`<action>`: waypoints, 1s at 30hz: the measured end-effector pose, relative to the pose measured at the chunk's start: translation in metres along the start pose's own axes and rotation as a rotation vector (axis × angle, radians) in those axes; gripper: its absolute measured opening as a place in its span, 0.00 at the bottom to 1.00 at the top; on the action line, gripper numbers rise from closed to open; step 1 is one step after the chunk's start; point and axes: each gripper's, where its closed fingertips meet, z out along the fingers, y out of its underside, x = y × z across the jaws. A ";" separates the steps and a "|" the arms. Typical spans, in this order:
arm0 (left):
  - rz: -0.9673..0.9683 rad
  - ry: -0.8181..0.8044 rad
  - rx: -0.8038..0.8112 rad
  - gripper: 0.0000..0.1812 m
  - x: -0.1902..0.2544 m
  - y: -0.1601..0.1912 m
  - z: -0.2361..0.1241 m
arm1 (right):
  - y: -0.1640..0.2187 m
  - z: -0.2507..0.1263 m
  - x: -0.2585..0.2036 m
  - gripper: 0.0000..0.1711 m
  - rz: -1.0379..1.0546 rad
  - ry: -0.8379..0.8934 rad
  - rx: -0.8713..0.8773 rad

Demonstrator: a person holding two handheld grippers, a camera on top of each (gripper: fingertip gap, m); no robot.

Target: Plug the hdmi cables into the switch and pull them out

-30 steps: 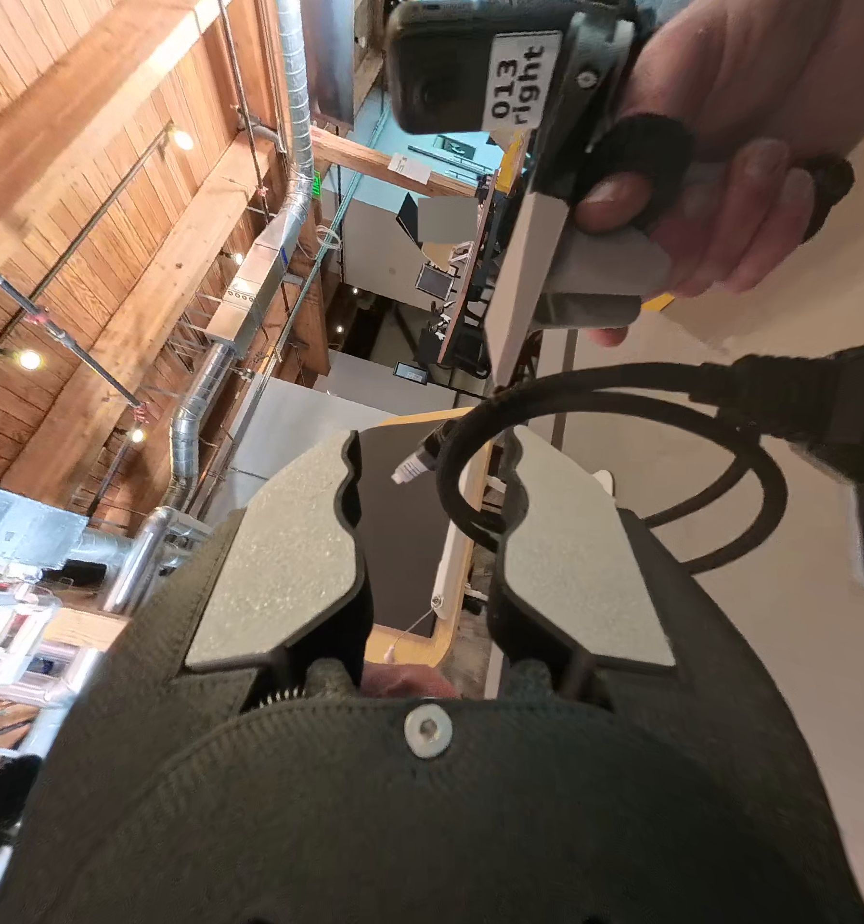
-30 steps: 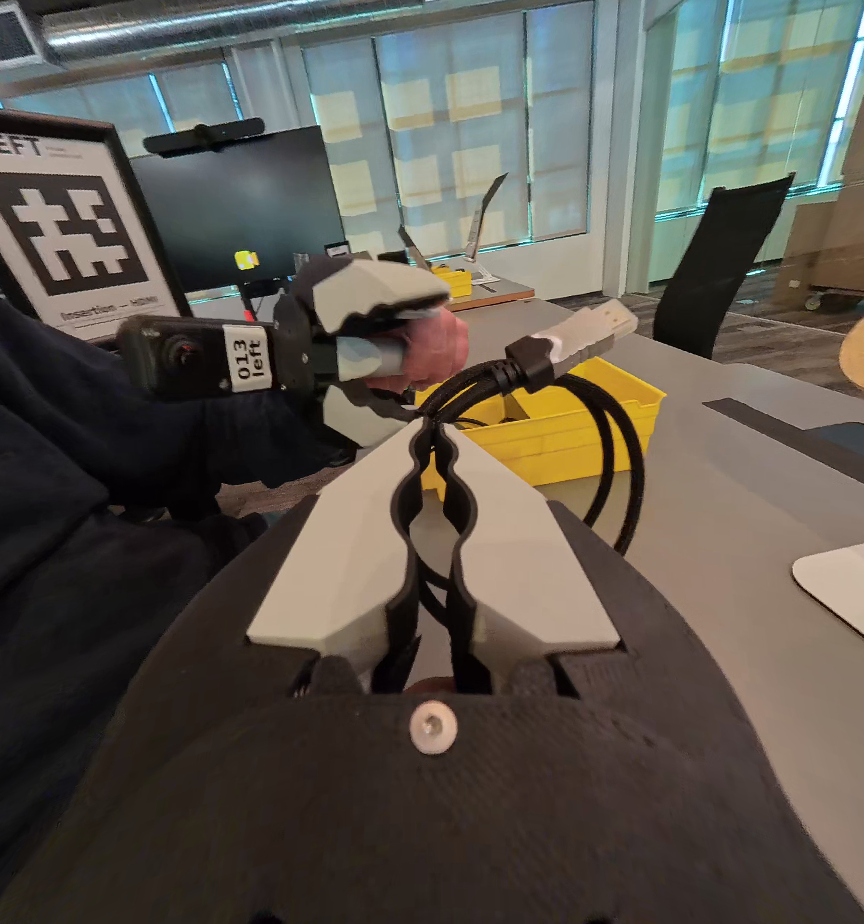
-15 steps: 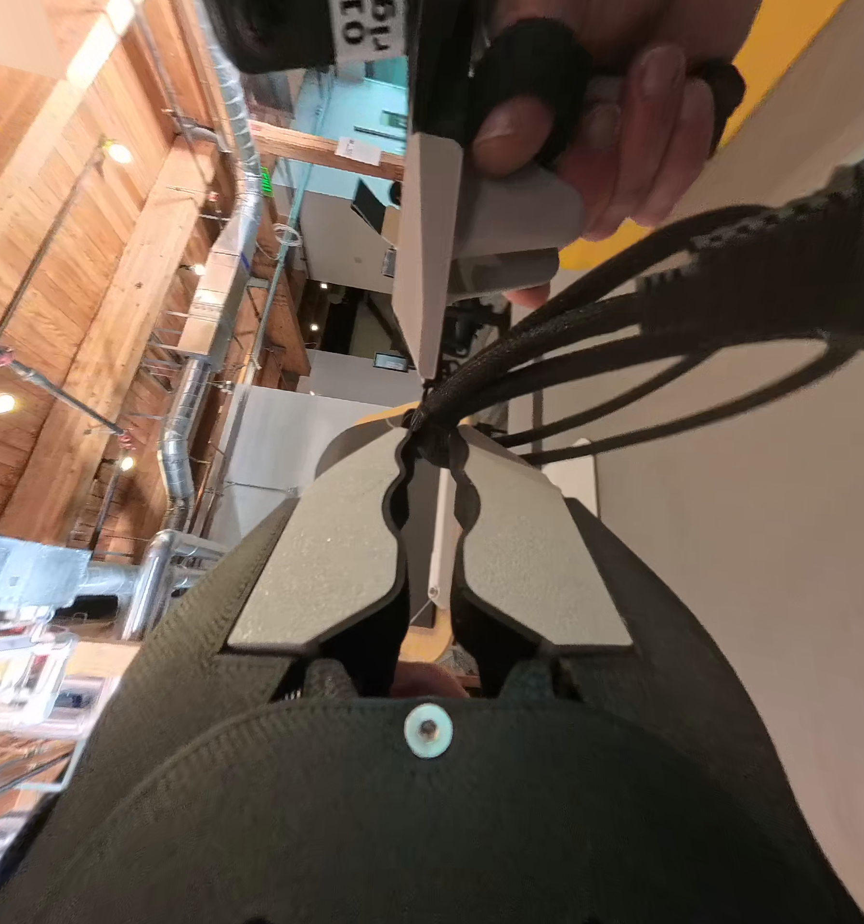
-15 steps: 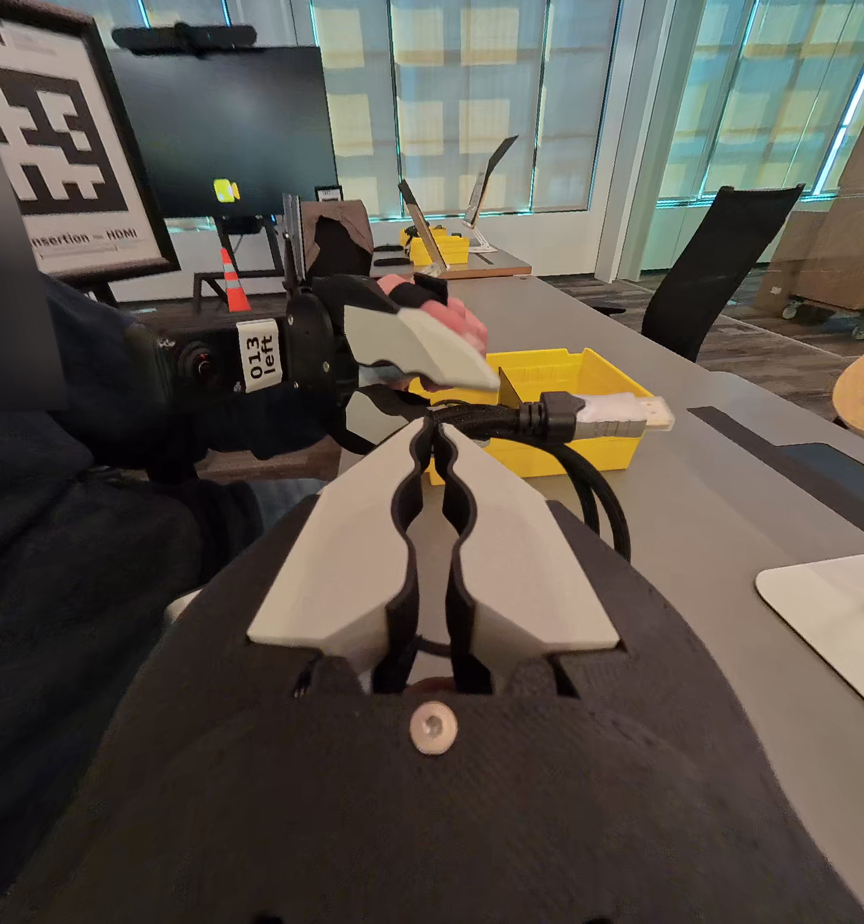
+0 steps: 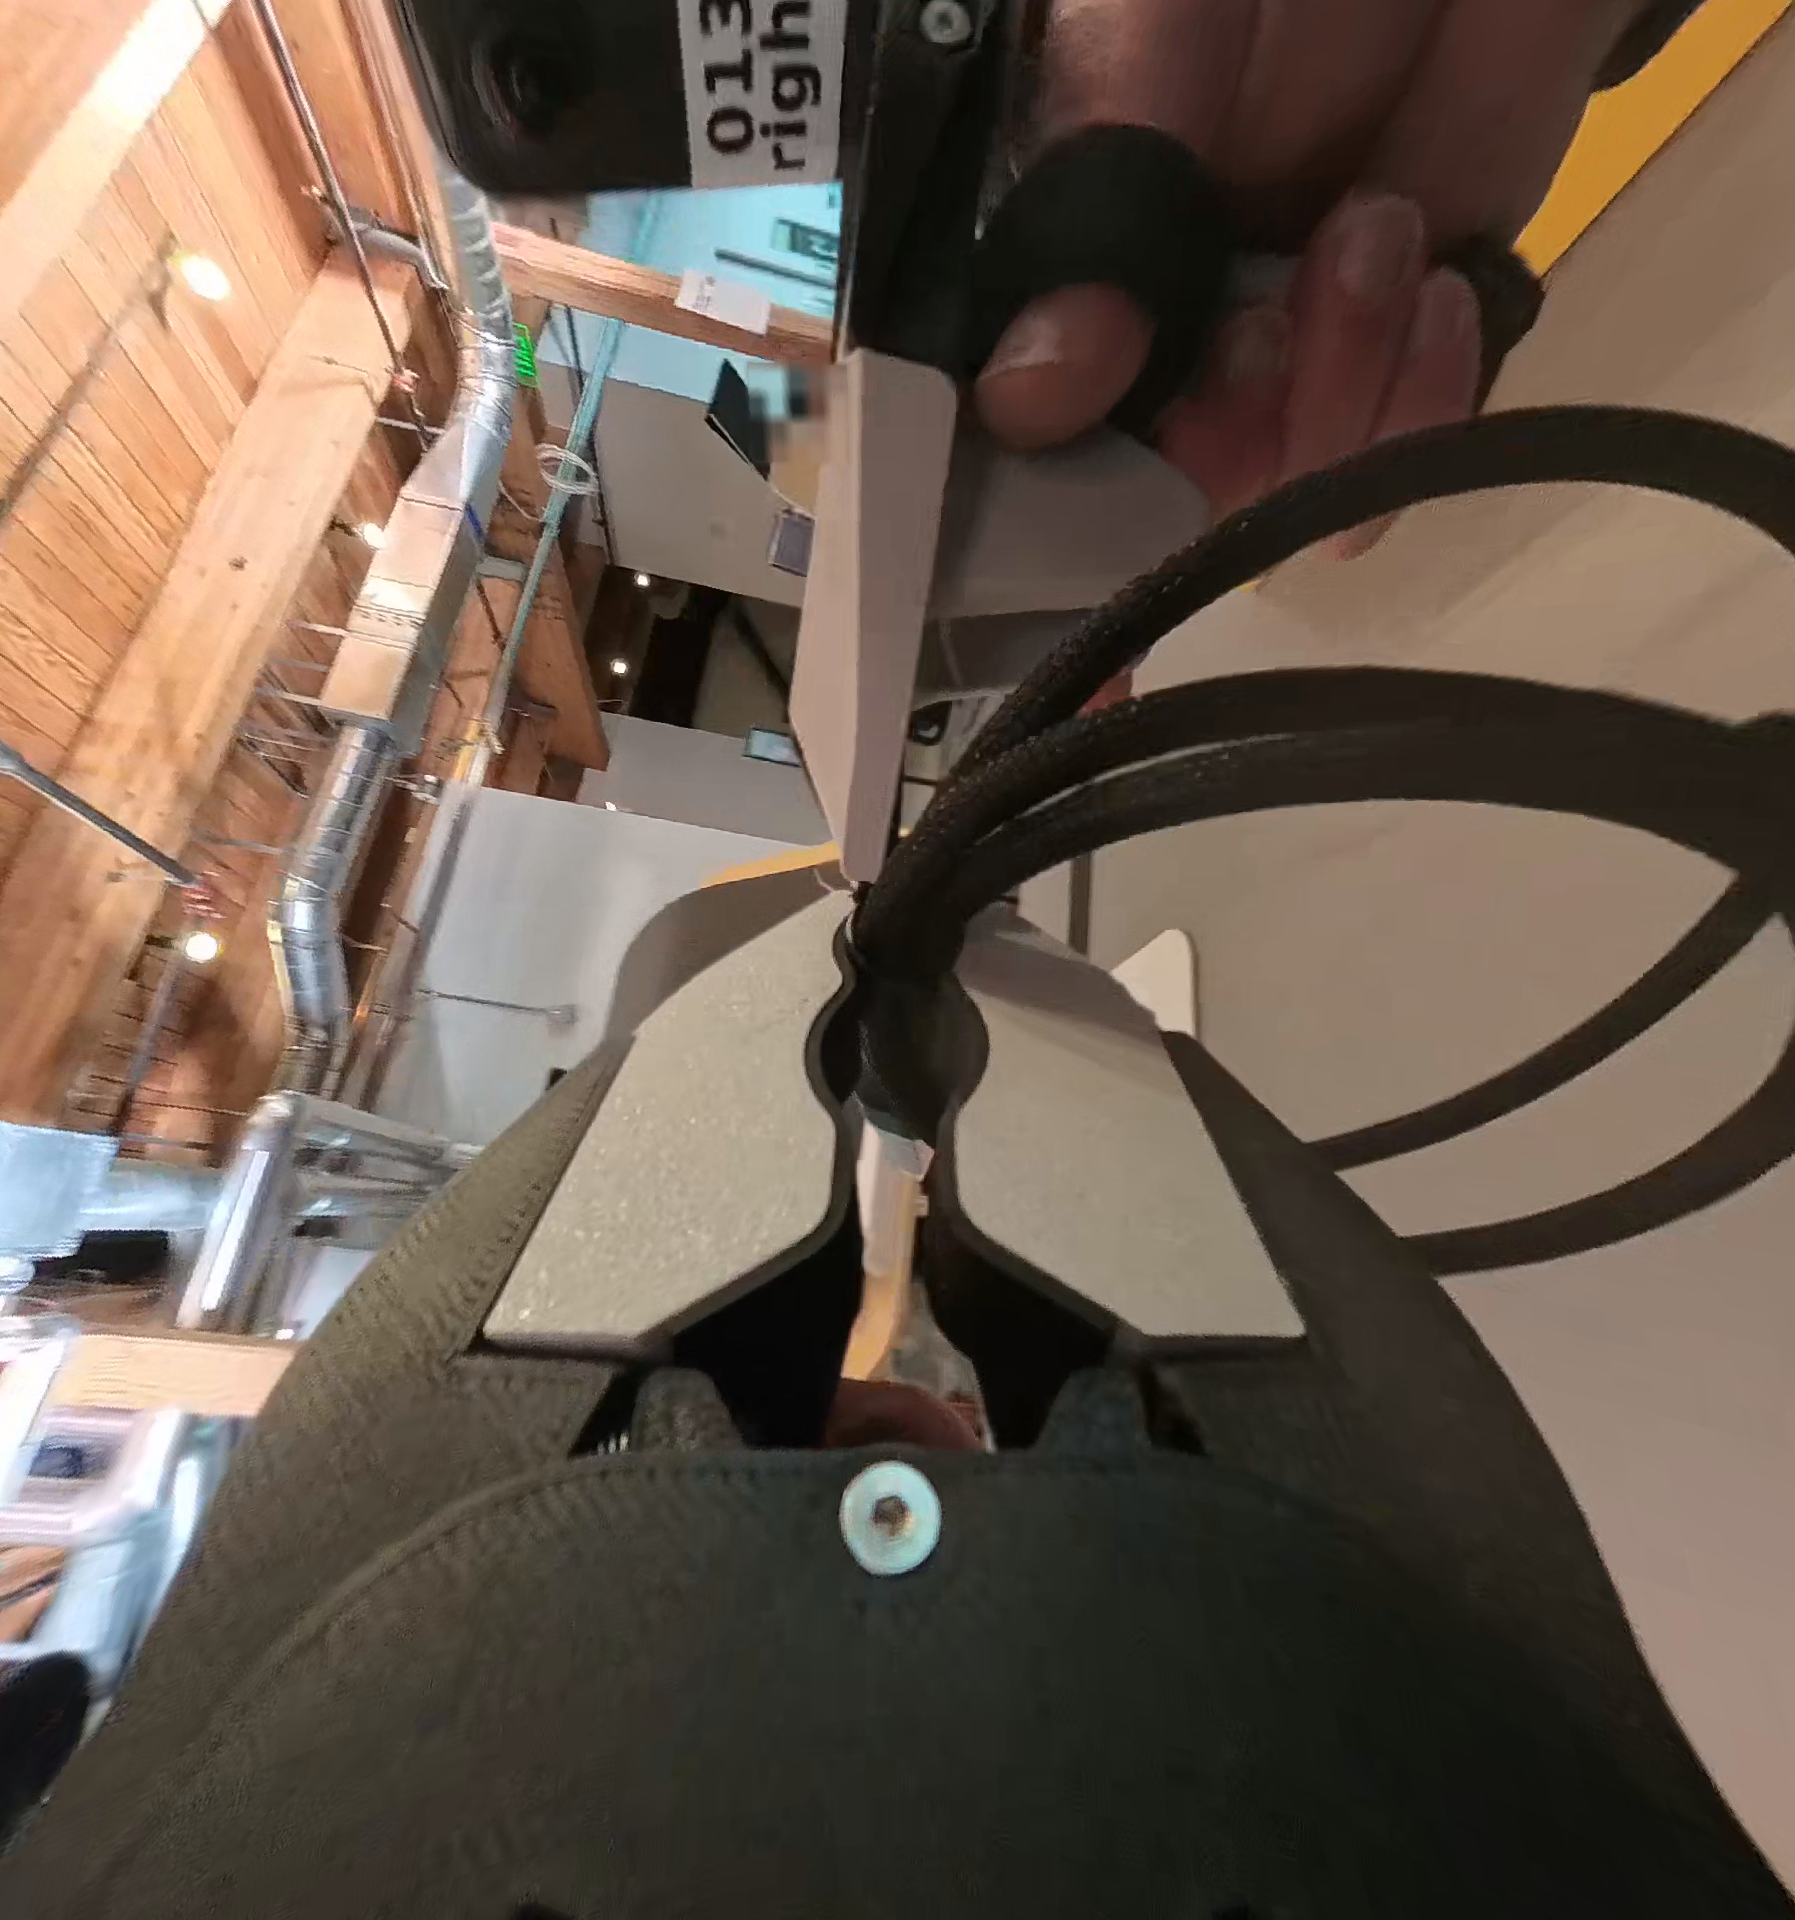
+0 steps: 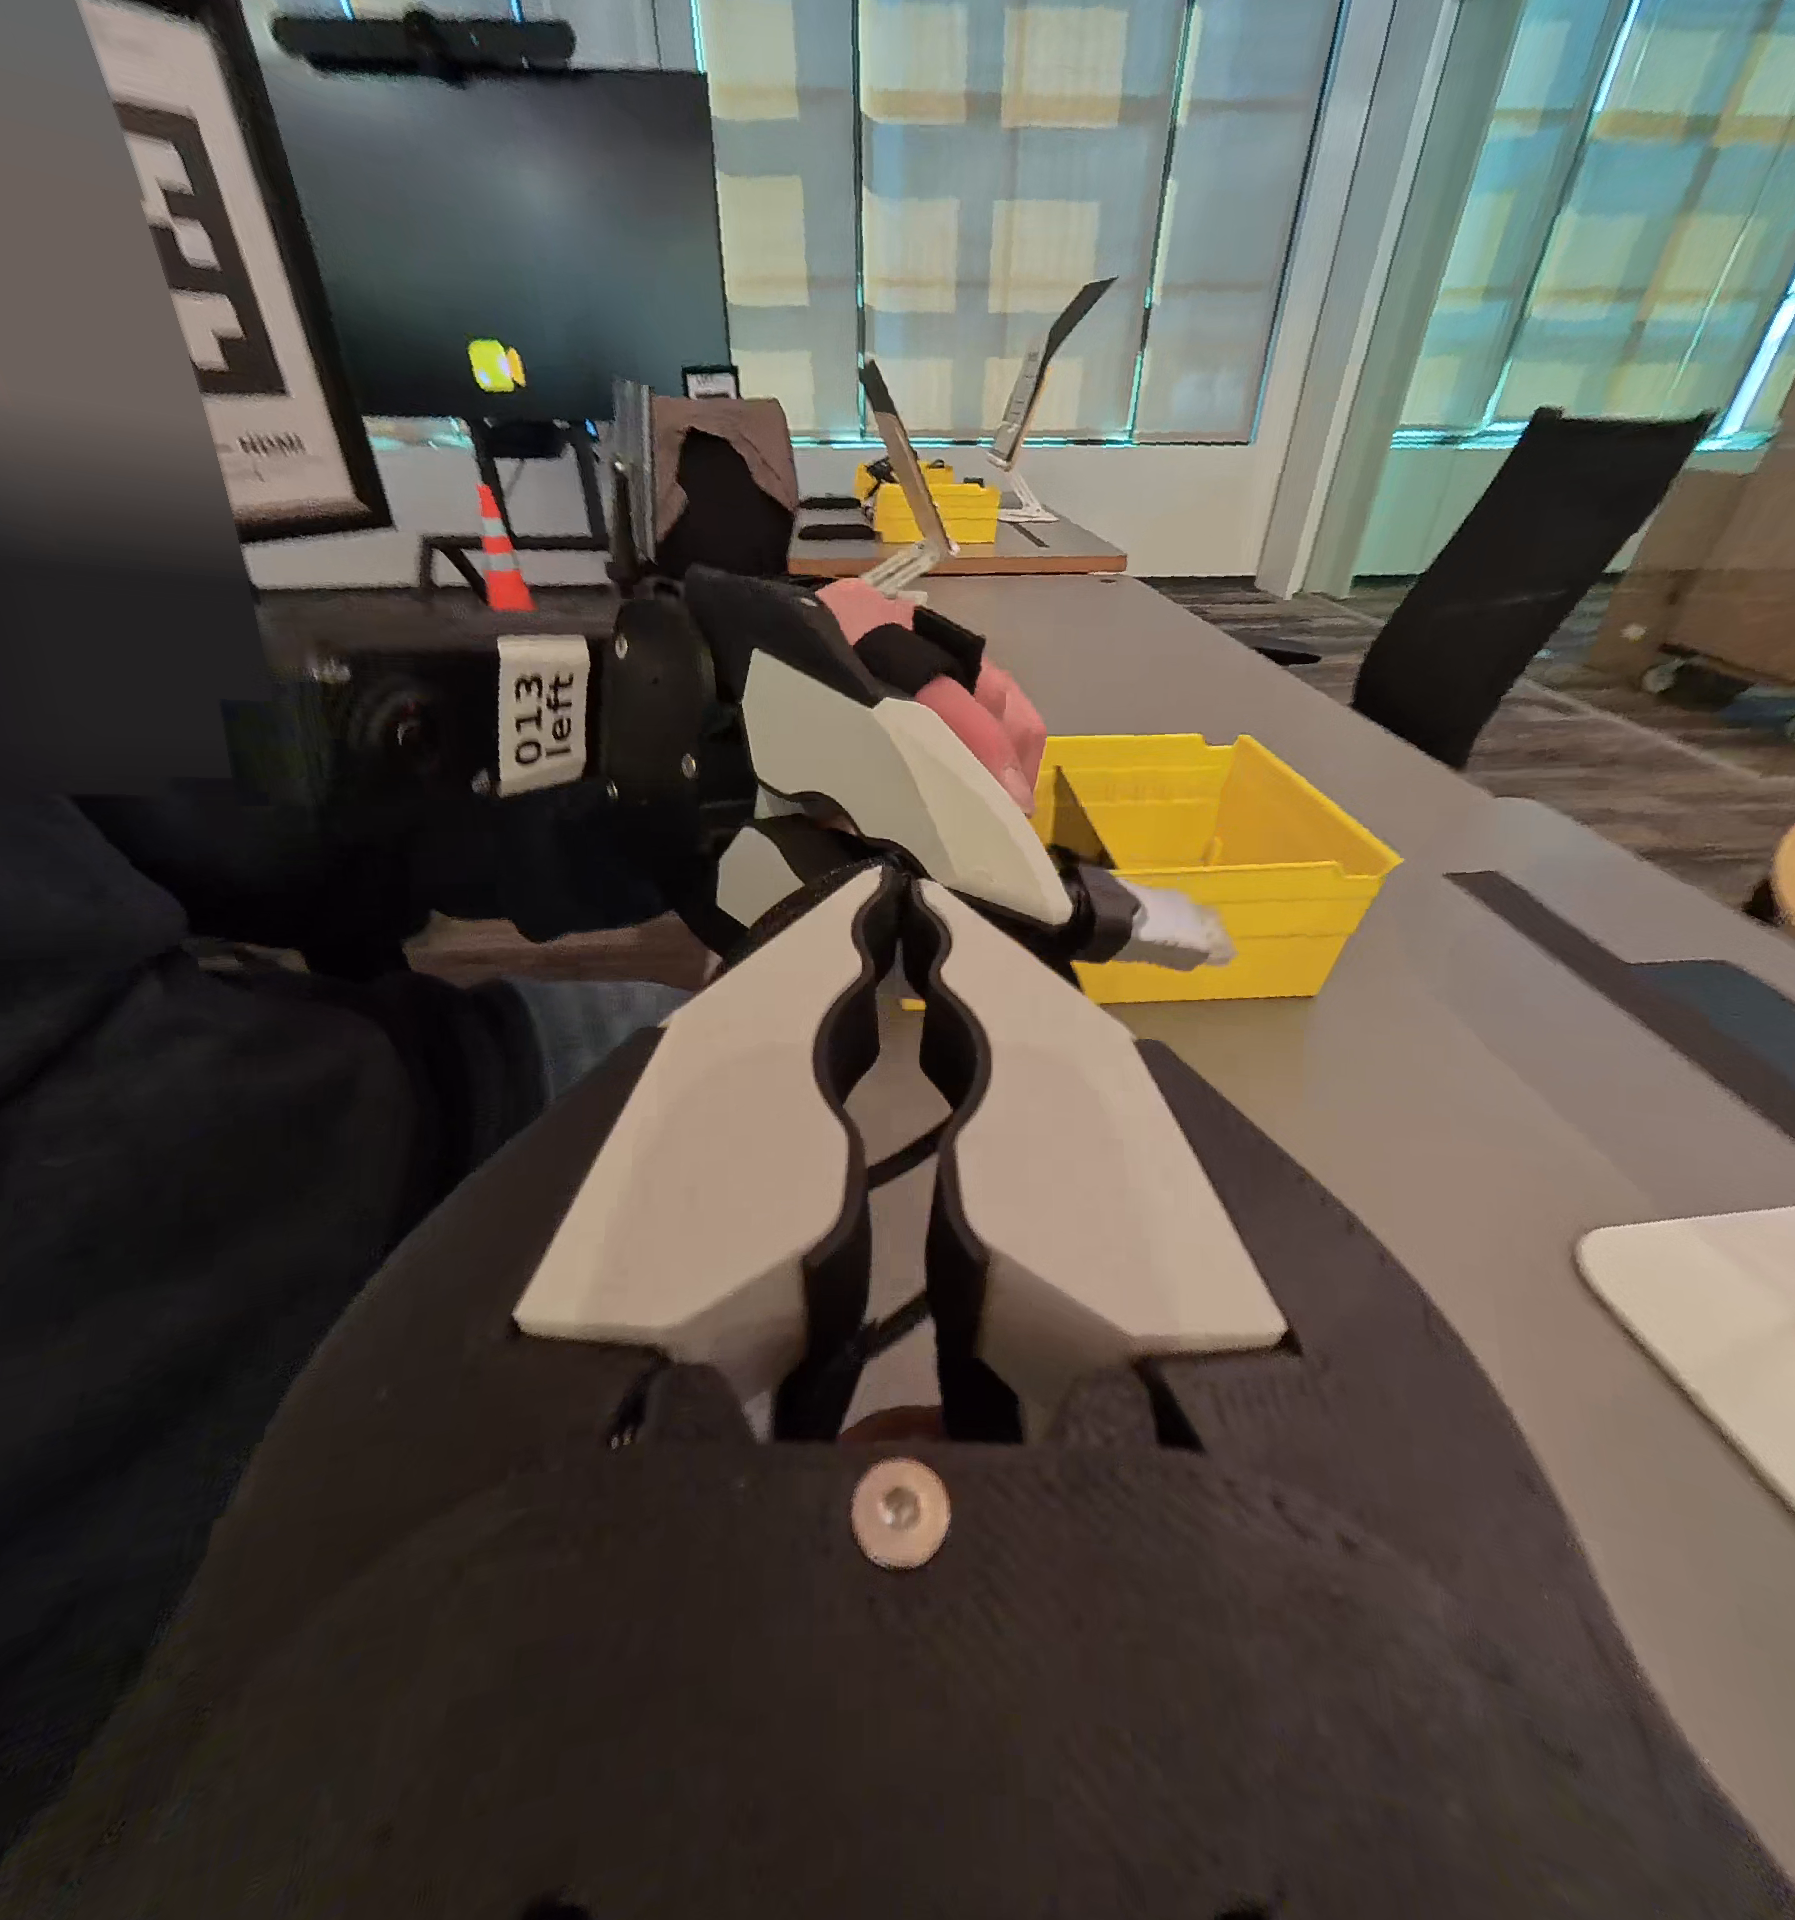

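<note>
A black braided HDMI cable [image 5: 1392, 727] hangs in loops in the air between my two grippers. My left gripper [image 5: 898, 935] is shut on it just behind the plug. In the right wrist view the left gripper [image 6: 1064, 899] comes in from the left, with the cable's silver plug [image 6: 1173, 930] sticking out past its white fingers [image 6: 924, 800]. My right gripper [image 6: 898, 883] is shut, and the cable's strands meet at its tips. In the left wrist view the right gripper [image 5: 862, 852] comes down from above, right beside my left fingertips. No switch shows in either view.
A yellow bin [image 6: 1288, 883] stands on the grey table [image 6: 1444, 1195] just behind the plug. A white pad [image 6: 1755, 1351] lies at the right edge. A black chair [image 6: 1495, 582] stands beyond the table and a dark monitor [image 6: 498, 239] at the back left.
My left gripper went from wide open to shut on the cable behind the plug. The plug swung from pointing up to roughly level. The right gripper stayed shut on the cable.
</note>
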 end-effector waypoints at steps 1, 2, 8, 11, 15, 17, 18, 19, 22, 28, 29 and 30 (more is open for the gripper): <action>-0.038 0.017 0.005 0.04 0.001 0.000 0.000 | 0.000 0.000 0.000 0.00 -0.044 0.021 -0.011; -0.085 0.038 0.014 0.04 0.002 0.001 0.000 | 0.000 0.001 0.001 0.00 -0.102 0.050 -0.028; -0.363 0.162 0.095 0.04 0.004 -0.001 -0.003 | -0.006 0.003 0.001 0.00 -0.754 0.297 -0.183; -0.567 0.212 0.098 0.04 -0.003 0.016 -0.009 | -0.015 -0.010 0.003 0.00 -1.112 0.425 -0.280; -0.589 0.256 0.133 0.04 -0.013 0.008 -0.014 | -0.033 -0.017 -0.002 0.00 -0.914 0.375 -0.147; -0.572 0.270 0.154 0.04 -0.010 -0.004 -0.014 | -0.036 -0.014 -0.007 0.00 -0.778 0.302 -0.073; -0.563 0.281 0.156 0.04 -0.006 -0.007 -0.014 | -0.036 -0.013 -0.008 0.04 -0.767 0.291 -0.050; -0.547 0.300 0.156 0.04 -0.001 -0.010 -0.014 | -0.034 -0.011 -0.008 0.07 -0.794 0.296 -0.051; -0.589 0.336 0.175 0.04 0.003 -0.016 -0.015 | -0.015 -0.004 -0.008 0.07 -0.945 0.290 -0.159; -0.774 0.446 0.250 0.04 0.004 -0.022 -0.020 | -0.012 0.001 -0.014 0.07 -1.111 0.294 -0.198; -0.786 0.464 0.256 0.04 0.005 -0.023 -0.021 | -0.013 0.002 -0.015 0.06 -1.135 0.298 -0.198; -0.786 0.475 0.257 0.04 0.006 -0.023 -0.022 | -0.013 0.003 -0.015 0.05 -1.160 0.299 -0.208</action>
